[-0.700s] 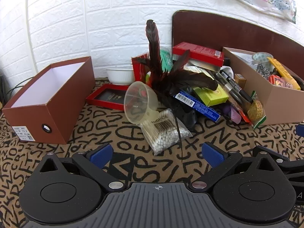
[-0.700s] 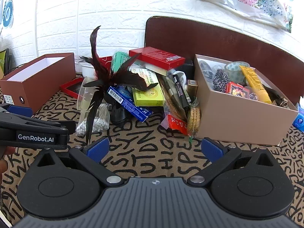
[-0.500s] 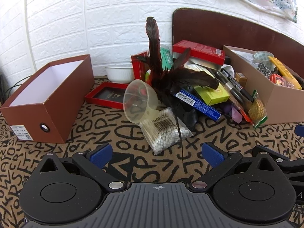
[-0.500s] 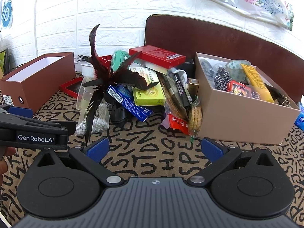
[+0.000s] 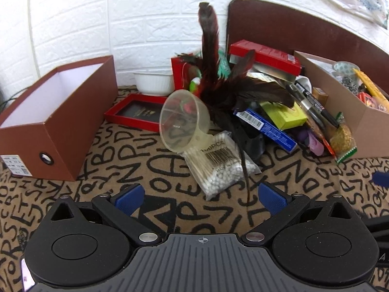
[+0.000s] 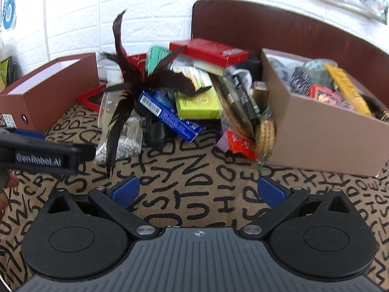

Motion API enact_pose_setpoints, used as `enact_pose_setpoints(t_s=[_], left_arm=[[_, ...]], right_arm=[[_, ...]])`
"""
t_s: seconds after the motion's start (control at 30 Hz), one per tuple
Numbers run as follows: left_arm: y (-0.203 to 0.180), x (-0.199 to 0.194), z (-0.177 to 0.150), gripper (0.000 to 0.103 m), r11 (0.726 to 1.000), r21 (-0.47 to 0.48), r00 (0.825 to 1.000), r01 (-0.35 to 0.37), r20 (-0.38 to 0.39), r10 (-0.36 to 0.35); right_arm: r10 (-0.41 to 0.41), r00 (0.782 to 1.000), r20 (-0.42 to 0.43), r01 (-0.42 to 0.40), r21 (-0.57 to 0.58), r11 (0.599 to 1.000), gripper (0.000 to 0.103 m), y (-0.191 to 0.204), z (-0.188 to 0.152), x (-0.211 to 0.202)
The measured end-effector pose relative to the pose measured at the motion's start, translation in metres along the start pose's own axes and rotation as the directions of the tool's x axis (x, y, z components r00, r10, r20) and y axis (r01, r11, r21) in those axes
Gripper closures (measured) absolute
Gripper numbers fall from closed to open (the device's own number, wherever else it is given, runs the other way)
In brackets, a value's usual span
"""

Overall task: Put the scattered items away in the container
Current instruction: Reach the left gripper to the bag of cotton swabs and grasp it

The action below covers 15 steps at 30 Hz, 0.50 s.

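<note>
Both your grippers are spread wide with nothing between the pads: your left gripper (image 5: 201,196) hangs low over the letter-print cloth (image 5: 155,170) just short of the cotton swab bag (image 5: 220,160), and your right gripper (image 6: 198,191) sits a bit back from the pile. That pile has a clear plastic cup (image 5: 183,121) tipped on its side touching the swab bag, dark feathers (image 5: 211,56) sticking up, and a blue box (image 6: 170,116) leaning on a lime-green one (image 6: 198,102). Your tan box (image 6: 321,133) on the right already holds stuff; the brown box (image 5: 56,119) sits well apart on the left.
</note>
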<state>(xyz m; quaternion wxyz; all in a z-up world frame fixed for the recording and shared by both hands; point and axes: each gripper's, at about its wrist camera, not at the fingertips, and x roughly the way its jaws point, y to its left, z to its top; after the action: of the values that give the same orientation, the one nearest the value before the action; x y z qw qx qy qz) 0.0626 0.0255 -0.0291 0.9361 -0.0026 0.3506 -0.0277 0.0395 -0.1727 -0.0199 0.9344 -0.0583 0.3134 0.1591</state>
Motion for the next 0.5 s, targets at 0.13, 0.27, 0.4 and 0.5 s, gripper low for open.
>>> enact_pose_setpoints(t_s=[0.13, 0.27, 0.4, 0.5], left_arm=[[0.006, 0.018, 0.004, 0.0, 1.0, 0.0, 1.0, 0.024, -0.016, -0.024], [0.018, 0.034, 0.008, 0.003, 0.997, -0.04, 0.997, 0.064, -0.047, -0.066], [0.031, 0.045, 0.011, 0.007, 0.991, -0.091, 0.993, 0.1, -0.055, -0.106], [0.035, 0.056, 0.015, 0.009, 0.992, -0.088, 0.993, 0.094, -0.07, -0.1]], right_arm=[[0.05, 0.998, -0.024, -0.051, -0.019, 0.999, 0.0, 0.006, 0.001, 0.019], [0.112, 0.993, -0.035, -0.114, -0.057, 0.992, 0.004, 0.017, 0.004, 0.035], [0.158, 0.986, -0.06, -0.164, -0.098, 0.982, 0.014, 0.029, 0.008, 0.056], [0.192, 0.977, -0.092, -0.202, -0.119, 0.972, 0.028, 0.036, 0.01, 0.073]])
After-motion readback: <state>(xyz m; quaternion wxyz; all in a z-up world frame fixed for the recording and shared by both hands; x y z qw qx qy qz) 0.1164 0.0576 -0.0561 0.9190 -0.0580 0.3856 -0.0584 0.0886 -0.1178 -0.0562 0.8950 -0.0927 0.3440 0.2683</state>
